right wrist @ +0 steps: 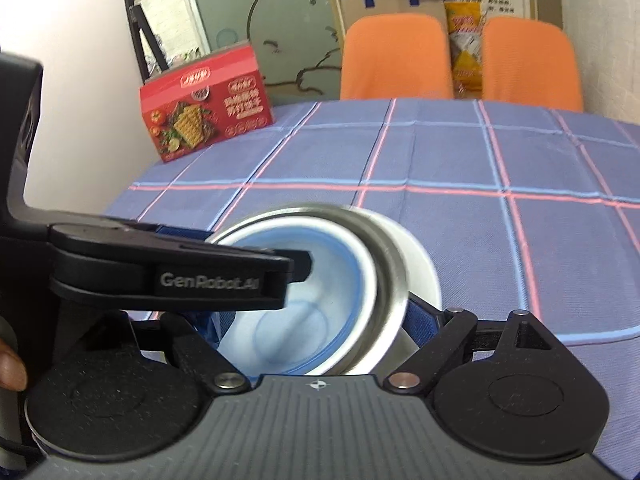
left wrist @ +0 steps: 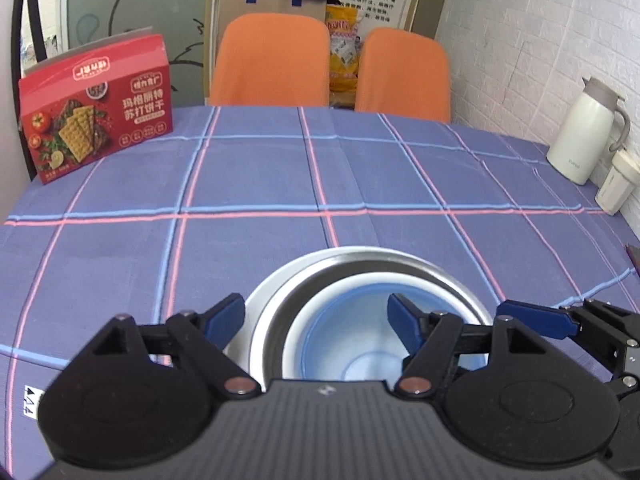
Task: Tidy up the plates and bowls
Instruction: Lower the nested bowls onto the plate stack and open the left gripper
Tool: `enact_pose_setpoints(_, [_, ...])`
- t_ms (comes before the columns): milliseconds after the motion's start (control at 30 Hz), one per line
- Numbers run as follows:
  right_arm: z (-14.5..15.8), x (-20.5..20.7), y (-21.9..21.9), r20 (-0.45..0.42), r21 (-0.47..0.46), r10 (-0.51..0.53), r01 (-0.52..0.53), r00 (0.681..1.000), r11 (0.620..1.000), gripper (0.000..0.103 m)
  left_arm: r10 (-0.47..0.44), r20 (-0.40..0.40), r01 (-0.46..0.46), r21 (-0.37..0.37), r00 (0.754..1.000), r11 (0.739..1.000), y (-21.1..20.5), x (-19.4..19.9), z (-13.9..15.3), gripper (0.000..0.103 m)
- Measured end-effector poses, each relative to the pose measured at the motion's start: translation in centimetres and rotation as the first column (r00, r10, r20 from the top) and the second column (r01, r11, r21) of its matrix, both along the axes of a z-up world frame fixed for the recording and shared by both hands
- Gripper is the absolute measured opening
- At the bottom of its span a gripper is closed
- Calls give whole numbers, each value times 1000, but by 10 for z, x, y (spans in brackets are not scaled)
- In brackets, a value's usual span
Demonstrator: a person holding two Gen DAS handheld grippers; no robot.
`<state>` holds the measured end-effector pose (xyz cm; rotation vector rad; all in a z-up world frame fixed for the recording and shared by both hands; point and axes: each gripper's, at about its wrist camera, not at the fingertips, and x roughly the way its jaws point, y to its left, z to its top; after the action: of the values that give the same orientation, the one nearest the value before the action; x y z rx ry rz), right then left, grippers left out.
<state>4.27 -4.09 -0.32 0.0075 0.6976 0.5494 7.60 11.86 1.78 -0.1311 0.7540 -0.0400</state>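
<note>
Steel bowl [left wrist: 280, 312] holds blue bowl [left wrist: 352, 344] (nested); left gripper [left wrist: 316, 322] jaws wide, empty; right gripper [right wrist: 312, 320] unclear

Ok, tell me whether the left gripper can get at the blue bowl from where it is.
Probably yes: the left gripper is open right above the blue bowl, which is nested in the steel bowl, with nothing between them.
</note>
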Motion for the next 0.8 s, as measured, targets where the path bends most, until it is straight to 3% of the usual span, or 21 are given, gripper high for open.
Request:
enact_pose_setpoints(233, [8,-8,-20,33,17,-50,49,998,999,75,53,116,-53,0,992,999,-12,-25,19,71])
enact_pose_setpoints(333, [10,-15,-30,49,35,-65,63,997,997,75,181,259,-169,-68,949,983,-18,-44,30,71])
enact_pose_setpoints(367, [13,-16,-35,66,51,-67,63,996,997,75,218,273,-201,-89,937,976,-21,-49,31,71])
enact_pose_setpoints(500, [19,-23,-58,178,90,-178,164,968,982,75,173,262,-177,-9,949,984,-40,-66,31,71])
enact_pose_setpoints(567, [19,-31,-68,189,65,-216,207,958,976,75,186,265,-193,-2,946,981,-45,-79,26,71])
enact_pose_setpoints(800, [8,-70,-97,161,130,-262,243,951,961,75,116,241,-125,22,964,992,-71,-123,1,71])
